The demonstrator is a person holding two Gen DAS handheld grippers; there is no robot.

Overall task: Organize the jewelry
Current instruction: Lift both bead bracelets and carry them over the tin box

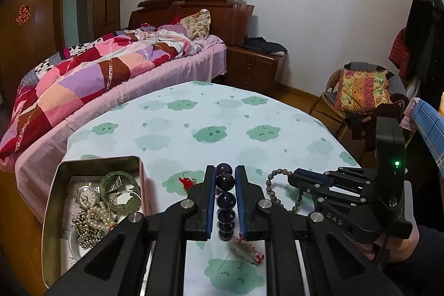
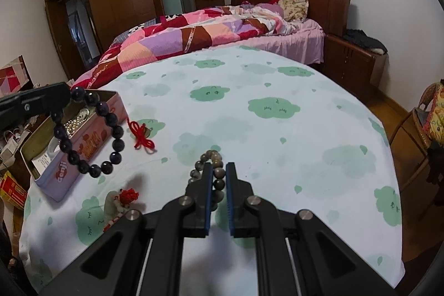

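My left gripper [image 1: 224, 171] is shut on a dark purple bead bracelet [image 1: 226, 200] and holds it above the table; the bracelet [image 2: 91, 129] hangs from that gripper beside the tin in the right wrist view. My right gripper [image 2: 219, 168] is closed around a grey-brown bead bracelet [image 2: 206, 157] lying on the cloud-print cloth; it also shows in the left wrist view [image 1: 273, 192]. An open metal tin [image 1: 52, 201] at the left holds a watch [image 1: 84, 194], a green bangle [image 1: 119, 185] and pearl strands [image 1: 91, 224].
A red knot charm [image 2: 141, 135] lies by the tin [image 2: 83, 151]. A pale pendant with red tassel [image 2: 122, 199] lies near the front edge. A bed [image 1: 83, 74] stands behind the table, a chair with a cushion [image 1: 360, 90] to the right.
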